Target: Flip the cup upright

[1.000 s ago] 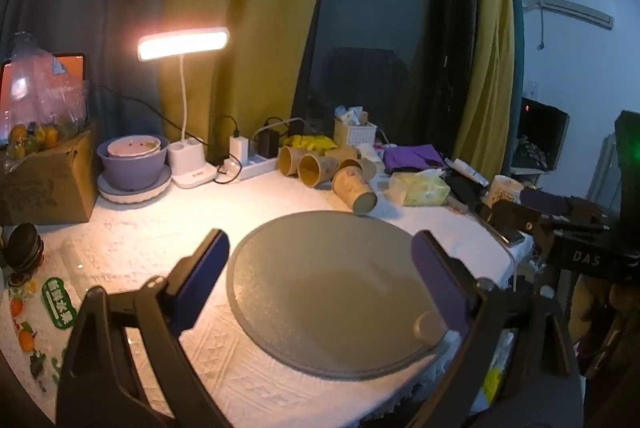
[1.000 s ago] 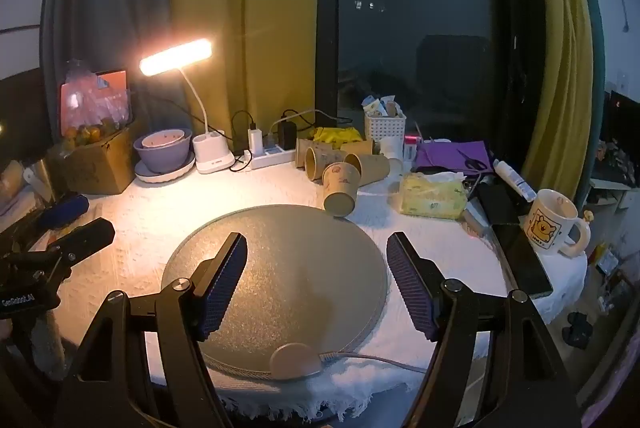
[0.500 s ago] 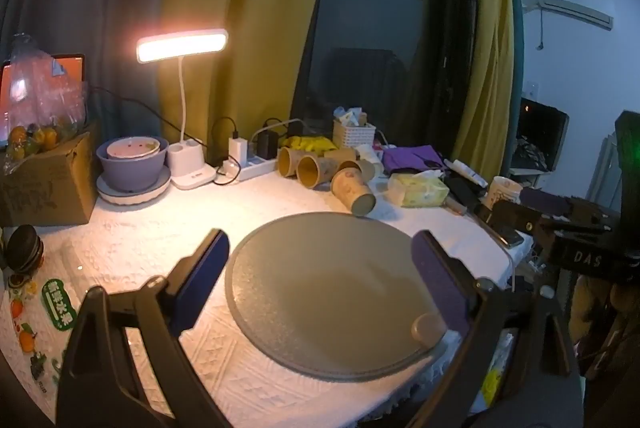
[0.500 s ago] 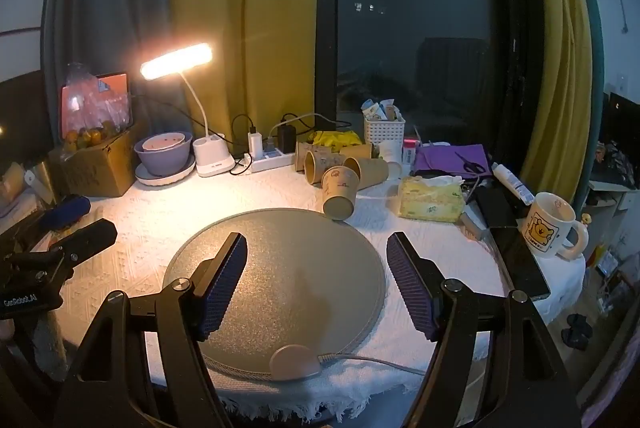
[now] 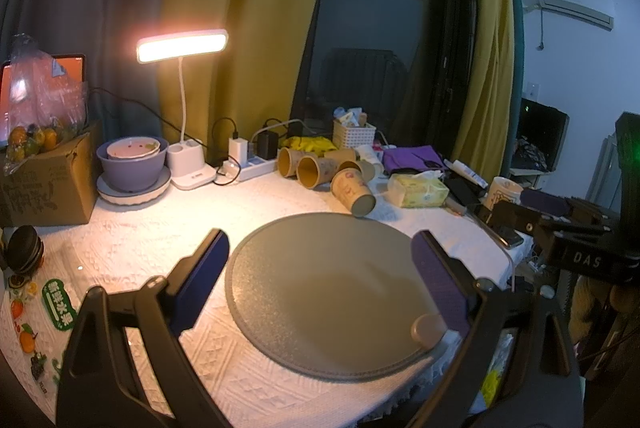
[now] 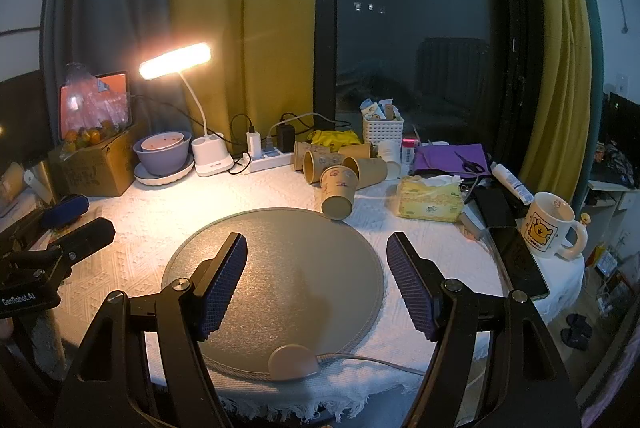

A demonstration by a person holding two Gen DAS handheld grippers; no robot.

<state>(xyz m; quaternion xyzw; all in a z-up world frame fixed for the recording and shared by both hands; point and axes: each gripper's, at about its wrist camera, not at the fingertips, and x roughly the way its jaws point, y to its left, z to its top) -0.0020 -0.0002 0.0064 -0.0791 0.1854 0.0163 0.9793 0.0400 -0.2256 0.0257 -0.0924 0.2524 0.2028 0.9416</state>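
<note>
A white lace tablecloth (image 6: 132, 228) is covering the table, and a big round grey mat (image 6: 280, 268) is lying in the middle of it, its near edge carrying a small beige puck (image 6: 293, 364) with a cable running off to the right; behind the mat, a cardboard box (image 6: 96, 164) is sitting at the far left beside a purple bowl (image 6: 162, 154) stacked on a plate, and a lit desk lamp (image 6: 176, 62) is glowing over both; a yellow tissue pack (image 6: 430, 198) is lying to the right of the mat, with a white bear-printed mug (image 6: 548, 228) standing well beyond it near the table edge.

The left gripper (image 5: 320, 284) is hovering low over the near side of the mat, its jaws spread wide and holding nothing; the right gripper (image 6: 316, 284) is hanging likewise over the mat, fingers parted wide and bare.

The cup (image 6: 338, 192) is lying on its side just past the far rim of the mat, its closed base pointing toward the cameras, in front of a small cluster of other paper cups (image 6: 320, 158) also tipped over; both grippers are well apart from it; in the left wrist view the same cup (image 5: 354, 190) is showing at the far right edge of the mat.
</note>
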